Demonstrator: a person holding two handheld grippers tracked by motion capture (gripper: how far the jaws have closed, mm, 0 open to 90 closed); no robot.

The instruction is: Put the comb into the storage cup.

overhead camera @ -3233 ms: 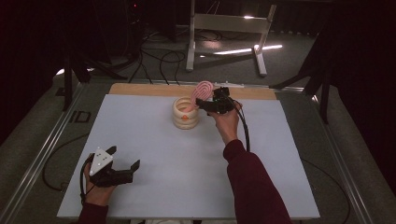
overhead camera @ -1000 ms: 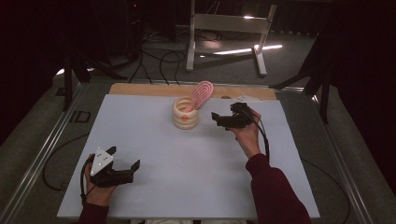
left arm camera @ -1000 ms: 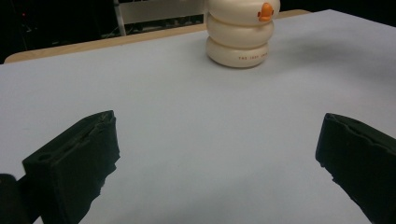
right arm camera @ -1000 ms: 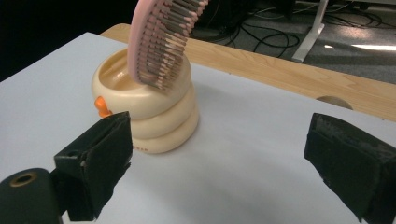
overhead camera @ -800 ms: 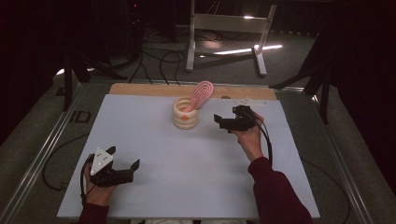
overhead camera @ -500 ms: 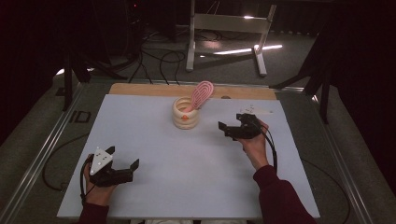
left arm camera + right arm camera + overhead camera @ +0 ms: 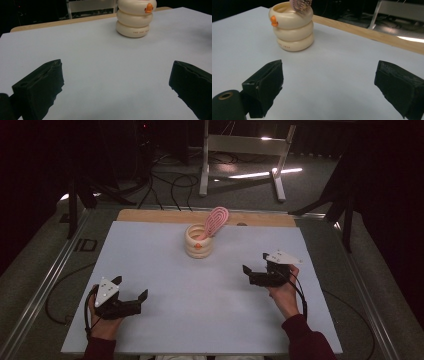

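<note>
High view: the right claw (image 7: 253, 274), wide and empty, has drawn back from the holder (image 7: 198, 241) to the frame's lower right, leaving the pink brush (image 7: 214, 221) standing in it, so the placing looks finished. Left claw (image 7: 135, 301) rests wide at lower left. The holder, cream, ringed, sits upper centre on the counter (image 7: 150, 255).

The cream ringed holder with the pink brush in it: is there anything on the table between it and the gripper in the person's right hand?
Nothing: in the high view, bare white tabletop separates the holder from the right gripper.
</note>
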